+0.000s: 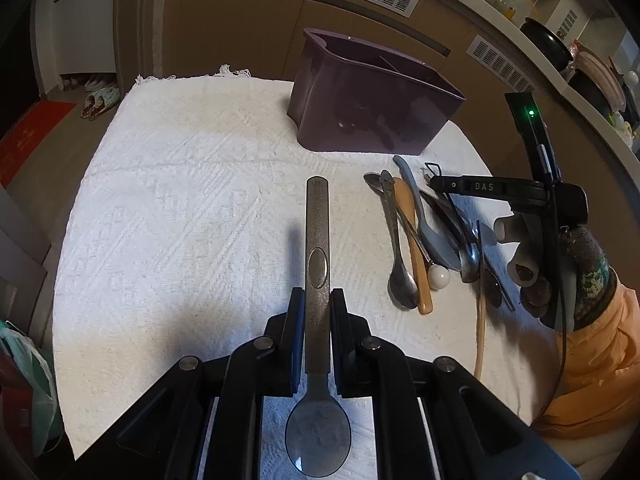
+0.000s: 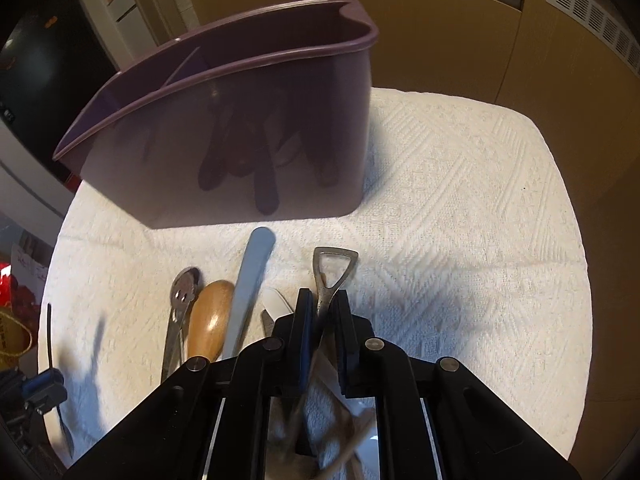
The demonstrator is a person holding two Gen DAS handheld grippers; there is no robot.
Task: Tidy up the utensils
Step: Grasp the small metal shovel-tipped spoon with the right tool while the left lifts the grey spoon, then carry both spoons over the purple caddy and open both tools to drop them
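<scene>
Utensils (image 1: 424, 240) piled right of centre, near the purple caddy (image 1: 372, 100): stiff, slick metal, light. Left gripper (image 1: 318, 304) pinches a spoon (image 1: 318, 240) mid-handle; right gripper (image 2: 324, 304) clamps a bottle opener (image 2: 332, 268) shank.

Caddy (image 1: 372, 100) stood at the far side of the cloth (image 1: 192, 200), utensil pile (image 1: 428, 240) lying just in front of it. Left gripper (image 1: 318, 300) held a spoon (image 1: 318, 320) left of the pile, above the cloth. Right gripper (image 2: 322, 300) sat over the pile, pinching a bottle opener (image 2: 330, 272).
</scene>
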